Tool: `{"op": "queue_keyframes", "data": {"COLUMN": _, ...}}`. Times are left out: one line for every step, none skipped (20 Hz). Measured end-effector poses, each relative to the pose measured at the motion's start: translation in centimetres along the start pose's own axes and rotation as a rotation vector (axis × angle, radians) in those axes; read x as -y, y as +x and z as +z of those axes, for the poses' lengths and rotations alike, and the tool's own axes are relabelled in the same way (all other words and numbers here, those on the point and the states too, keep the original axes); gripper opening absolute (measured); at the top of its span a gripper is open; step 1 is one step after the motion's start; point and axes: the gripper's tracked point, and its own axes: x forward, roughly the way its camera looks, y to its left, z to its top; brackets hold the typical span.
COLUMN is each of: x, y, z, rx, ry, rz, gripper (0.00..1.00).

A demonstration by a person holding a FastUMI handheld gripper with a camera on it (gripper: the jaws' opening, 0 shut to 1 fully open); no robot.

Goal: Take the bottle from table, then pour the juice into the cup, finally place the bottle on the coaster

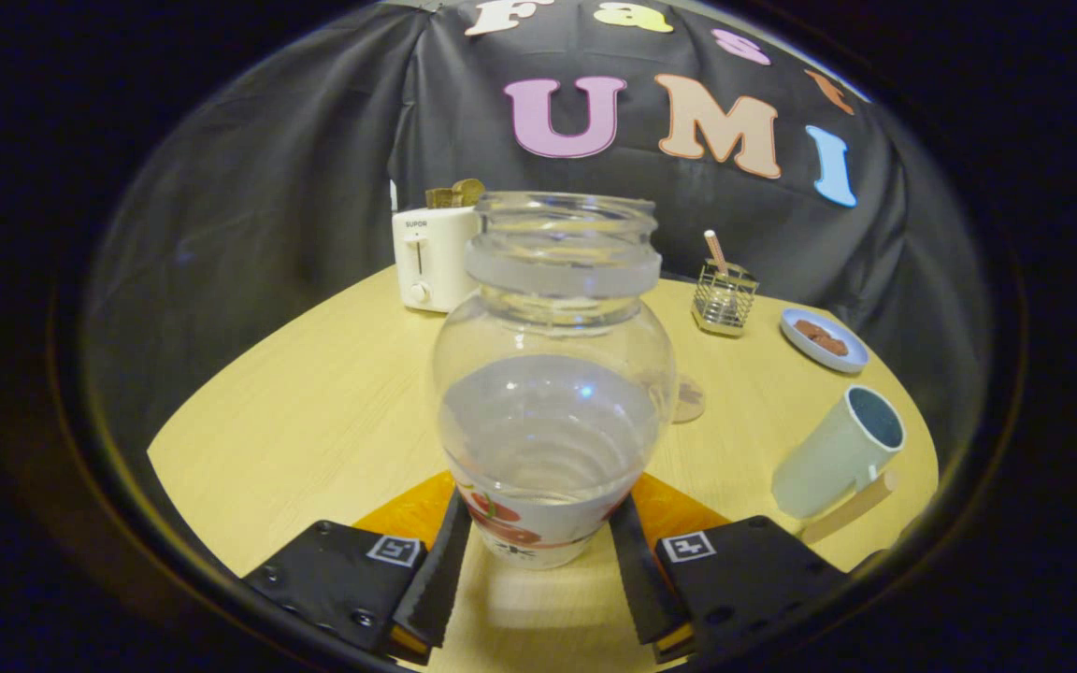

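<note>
A clear glass bottle (552,374) with a wide open mouth and a flowered label stands upright between my fingers, about half full of clear liquid. My gripper (539,509) is shut on its lower part, both fingers pressing the label band. The bottle's base seems slightly above the table, with a shadow under it. A pale cup (838,453) with a wooden handle sits to the right, beyond the right finger. A round coaster (690,400) lies on the table behind the bottle, partly hidden by it.
On the round wooden table (314,402), a white toaster (431,257) with bread stands at the back left. A wire basket (724,297) and a small plate (824,339) with brown food sit at the back right.
</note>
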Motion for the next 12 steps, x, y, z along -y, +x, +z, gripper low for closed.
{"op": "queue_keyframes", "data": {"x": 0.7, "y": -0.3, "z": 0.1, "rx": -0.003, "ry": 0.001, "rz": -0.018, "gripper": 0.8}}
{"op": "queue_keyframes", "data": {"x": 1.2, "y": -0.6, "z": 0.4, "rx": -0.008, "ry": 0.0, "rz": -0.032, "gripper": 0.79}}
{"op": "queue_keyframes", "data": {"x": 1.6, "y": -0.8, "z": 0.7, "rx": -0.016, "ry": 0.005, "rz": -0.041, "gripper": 0.78}}
{"op": "queue_keyframes", "data": {"x": 2.0, "y": -1.1, "z": 1.0, "rx": -0.021, "ry": 0.019, "rz": -0.045, "gripper": 0.78}}
{"op": "queue_keyframes", "data": {"x": 2.2, "y": -1.4, "z": 1.4, "rx": -0.027, "ry": 0.04, "rz": -0.041, "gripper": 0.77}}
{"op": "queue_keyframes", "data": {"x": 2.2, "y": -1.6, "z": 2.1, "rx": -0.025, "ry": 0.069, "rz": -0.024, "gripper": 0.76}}
{"op": "queue_keyframes", "data": {"x": 1.9, "y": -2.3, "z": 2.8, "rx": -0.021, "ry": 0.108, "rz": 0.01, "gripper": 0.76}}
{"op": "queue_keyframes", "data": {"x": 1.1, "y": -2.2, "z": 3.3, "rx": -0.021, "ry": 0.157, "rz": 0.067, "gripper": 0.75}}
{"op": "queue_keyframes", "data": {"x": 0.3, "y": -2.3, "z": 3.8, "rx": -0.016, "ry": 0.21, "rz": 0.127, "gripper": 0.75}}
{"op": "queue_keyframes", "data": {"x": -0.1, "y": -2.4, "z": 4.5, "rx": -0.009, "ry": 0.26, "rz": 0.161, "gripper": 0.75}}
{"op": "queue_keyframes", "data": {"x": -0.1, "y": -2.8, "z": 5.0, "rx": 0.001, "ry": 0.3, "rz": 0.17, "gripper": 0.75}}
{"op": "queue_keyframes", "data": {"x": 0.0, "y": -3.0, "z": 5.8, "rx": 0.012, "ry": 0.333, "rz": 0.178, "gripper": 0.75}}
